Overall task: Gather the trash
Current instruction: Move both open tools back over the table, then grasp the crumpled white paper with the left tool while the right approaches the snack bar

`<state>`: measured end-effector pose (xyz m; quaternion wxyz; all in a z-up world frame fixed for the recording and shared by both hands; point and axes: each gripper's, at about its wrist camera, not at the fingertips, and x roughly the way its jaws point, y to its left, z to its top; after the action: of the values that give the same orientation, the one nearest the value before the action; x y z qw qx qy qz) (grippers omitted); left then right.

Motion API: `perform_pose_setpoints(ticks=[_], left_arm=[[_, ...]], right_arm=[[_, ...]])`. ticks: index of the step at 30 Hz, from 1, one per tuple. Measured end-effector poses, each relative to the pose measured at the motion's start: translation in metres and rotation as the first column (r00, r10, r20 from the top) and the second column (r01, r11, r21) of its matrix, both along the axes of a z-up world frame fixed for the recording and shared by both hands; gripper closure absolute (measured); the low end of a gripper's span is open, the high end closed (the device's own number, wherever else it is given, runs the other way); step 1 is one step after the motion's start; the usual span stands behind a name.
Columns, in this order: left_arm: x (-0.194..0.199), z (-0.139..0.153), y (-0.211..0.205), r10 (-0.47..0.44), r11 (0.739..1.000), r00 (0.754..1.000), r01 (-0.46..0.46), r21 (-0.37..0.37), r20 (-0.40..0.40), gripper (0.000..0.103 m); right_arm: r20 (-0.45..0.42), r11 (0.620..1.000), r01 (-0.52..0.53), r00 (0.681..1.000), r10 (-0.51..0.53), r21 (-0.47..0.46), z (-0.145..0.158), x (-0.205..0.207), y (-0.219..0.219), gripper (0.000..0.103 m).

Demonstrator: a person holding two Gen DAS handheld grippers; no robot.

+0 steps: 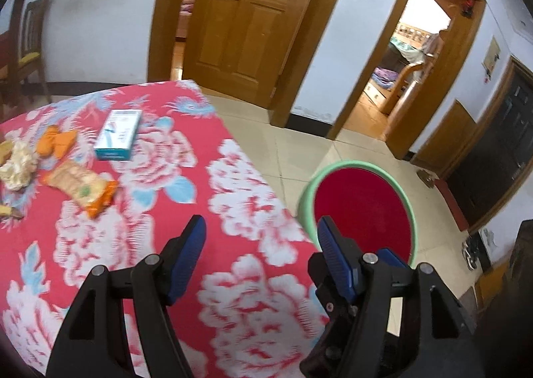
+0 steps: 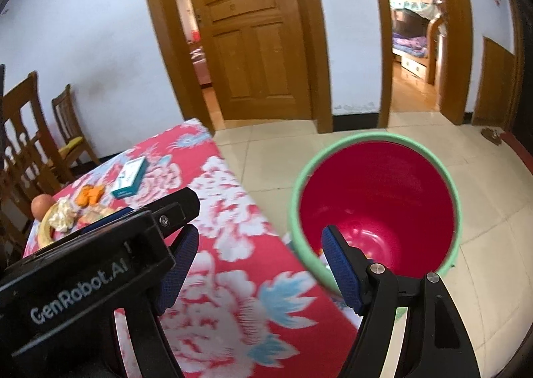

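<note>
A table under a red flowered cloth [image 1: 240,198] carries a white and teal box [image 1: 118,135], orange peel [image 1: 56,141], a crumpled tissue [image 1: 18,165] and a snack wrapper [image 1: 80,186]. My left gripper [image 1: 261,221] hangs open over the cloth's near right edge, nothing between its blue pads. A bin with a green rim [image 1: 333,166] and red inside stands on the floor beside that edge. In the right wrist view my right gripper [image 2: 260,234] is open and empty, spanning the table edge and the bin [image 2: 366,136]. The left gripper's black body [image 2: 83,278] covers part of its left finger.
A round fruit [image 2: 41,204] and a banana [image 2: 45,231] lie by the tissue [image 2: 61,216]. Wooden chairs [image 2: 26,131] stand behind the table. A wooden door [image 2: 250,31] and an open doorway [image 2: 416,45] are in the far wall. Tiled floor [image 2: 483,211] surrounds the bin.
</note>
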<state>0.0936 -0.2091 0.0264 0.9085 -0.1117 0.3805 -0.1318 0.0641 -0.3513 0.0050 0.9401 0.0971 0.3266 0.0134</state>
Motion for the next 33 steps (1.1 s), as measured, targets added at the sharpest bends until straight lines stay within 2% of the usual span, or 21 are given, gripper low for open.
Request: perform_pose_setpoints(ticks=[7,16,22,28,33], left_arm=[[-0.001,0.000,0.037,0.078,0.997,0.997,-0.078,-0.004,0.006,0.034],[0.004,-0.012,0.099,0.182,0.983,0.983,-0.181,0.009,-0.033,0.034],[0.014,-0.019,0.142,0.263,0.965,0.961,-0.261,0.029,-0.086,0.031],[0.028,-0.024,0.185,0.345,0.937,0.932,-0.334,0.104,-0.110,0.031],[0.044,-0.032,0.224,0.418,0.904,0.899,-0.395,0.166,-0.135,0.028]], right_arm=[[-0.015,0.997,-0.071,0.997,0.071,0.019,-0.008,0.010,0.028,0.026],[-0.021,0.991,-0.137,0.990,0.137,0.003,-0.009,0.026,0.063,0.025],[-0.042,0.980,-0.196,0.979,0.198,0.034,-0.013,0.049,0.092,0.025],[-0.043,0.960,-0.275,0.960,0.277,0.053,-0.012,0.068,0.123,0.025],[-0.057,0.935,-0.356,0.933,0.356,0.009,-0.014,0.082,0.146,0.025]])
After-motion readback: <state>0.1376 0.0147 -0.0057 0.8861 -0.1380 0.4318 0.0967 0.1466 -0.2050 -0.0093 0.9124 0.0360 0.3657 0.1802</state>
